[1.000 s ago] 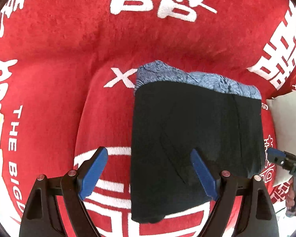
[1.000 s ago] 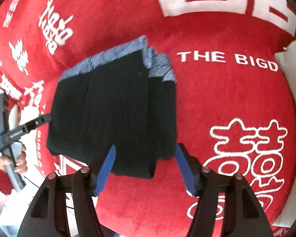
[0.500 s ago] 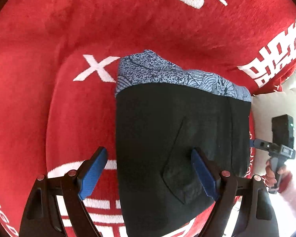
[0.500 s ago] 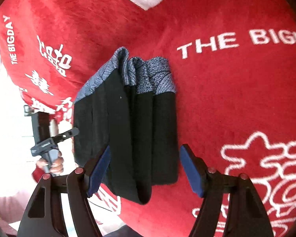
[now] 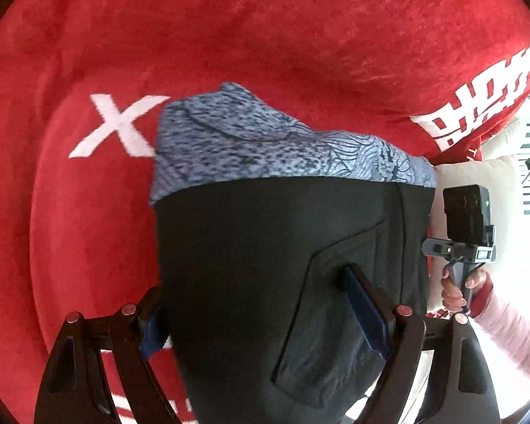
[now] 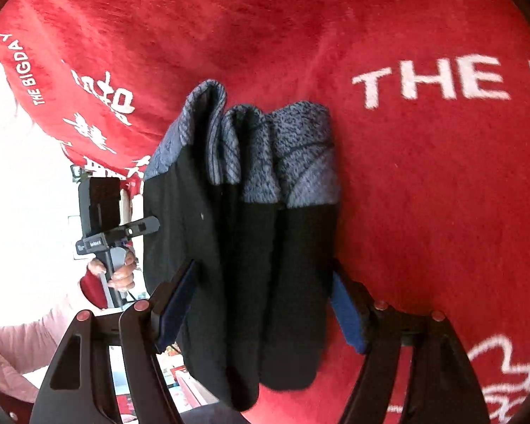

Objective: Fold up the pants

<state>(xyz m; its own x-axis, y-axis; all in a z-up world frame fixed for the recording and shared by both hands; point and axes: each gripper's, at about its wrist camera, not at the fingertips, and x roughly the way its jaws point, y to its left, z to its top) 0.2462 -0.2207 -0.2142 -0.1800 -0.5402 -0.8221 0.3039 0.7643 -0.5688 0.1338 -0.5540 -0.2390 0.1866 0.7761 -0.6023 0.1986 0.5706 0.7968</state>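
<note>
The pants (image 5: 265,247) are folded into a black bundle with a blue-grey patterned band at the far end, lying on a red blanket (image 5: 88,212). My left gripper (image 5: 258,321) is open, its jaws on either side of the bundle's near end, one pad on the back pocket (image 5: 335,318). In the right wrist view the pants (image 6: 251,265) show as stacked layers seen edge-on. My right gripper (image 6: 261,314) is open and straddles the near end. Each gripper also shows in the other's view, the right one (image 5: 466,247) and the left one (image 6: 116,229).
The red blanket (image 6: 424,194) with white lettering covers the soft surface. Its edge falls away at the right of the left wrist view, where a white pillow (image 5: 491,176) lies. The person's hand and pink sleeve (image 5: 505,321) are beside the bundle.
Both grippers have moved in closer over the folded pants, so the bundle now fills the space between the open jaws. The pants themselves lie as before.
</note>
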